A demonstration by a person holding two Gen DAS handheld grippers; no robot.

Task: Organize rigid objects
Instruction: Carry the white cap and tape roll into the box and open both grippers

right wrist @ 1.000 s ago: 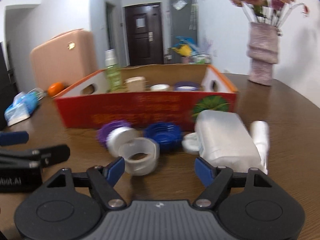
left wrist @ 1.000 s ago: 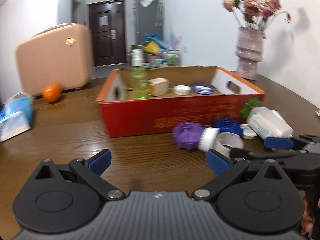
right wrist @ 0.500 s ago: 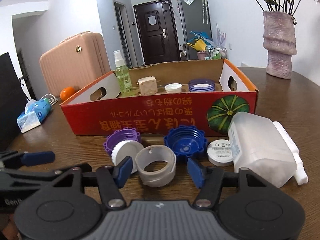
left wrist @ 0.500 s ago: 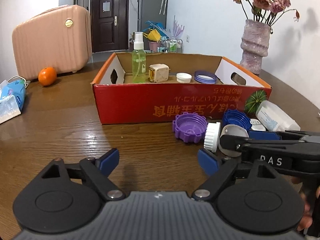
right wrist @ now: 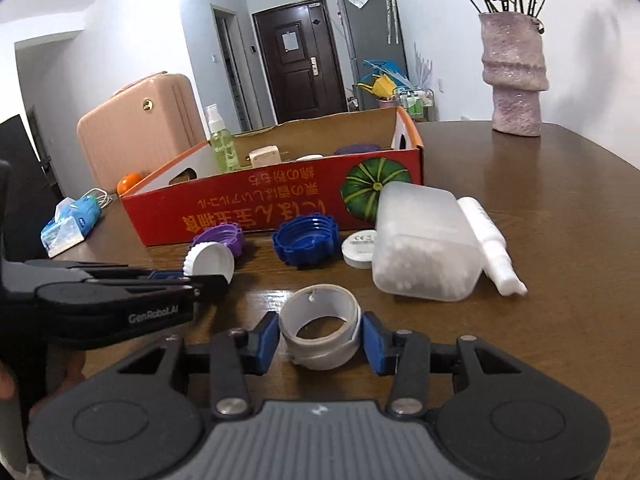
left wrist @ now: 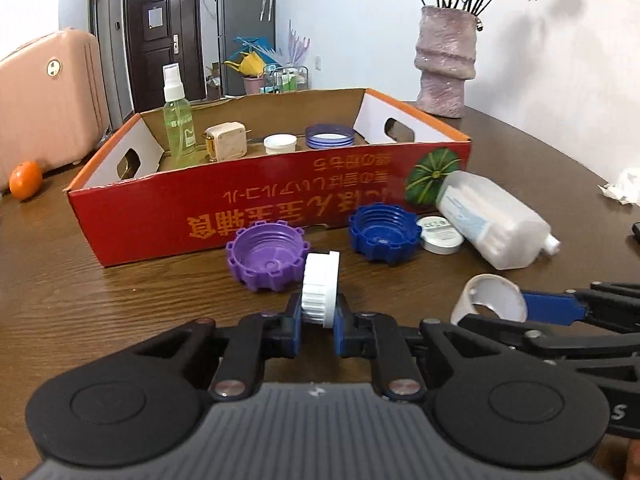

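Fingers [left wrist: 297,322] of the left gripper [left wrist: 319,330] are clenched on the white ribbed cap [left wrist: 320,286], which stands on edge between the blue pads, just in front of the purple cap [left wrist: 266,256]. Fingers [right wrist: 267,340] of the right gripper [right wrist: 320,343] bracket the white tape ring [right wrist: 320,330]; the jaws are closing, and both pads meet the ring's outer wall.

Layout on the table [left wrist: 100,308], left to right:
- Orange [left wrist: 25,179], at the far left edge, beside the pink suitcase [left wrist: 44,100].
- Red cardboard box [left wrist: 248,216], open-topped. It contains a green spray bottle [left wrist: 178,120], a beige block [left wrist: 226,146], a small white lid [left wrist: 280,144] and a blue-rimmed lid [left wrist: 330,136].
- Purple cap, open side up, touching the box front.
- Blue cap [left wrist: 384,232], open side up, near the box front.
- Round white tin [left wrist: 440,234], just beside the blue cap.
- Translucent plastic container [left wrist: 492,220], lying on its side, touching the tin.
- Pink vase [left wrist: 446,64] with flowers, behind the box's right end.
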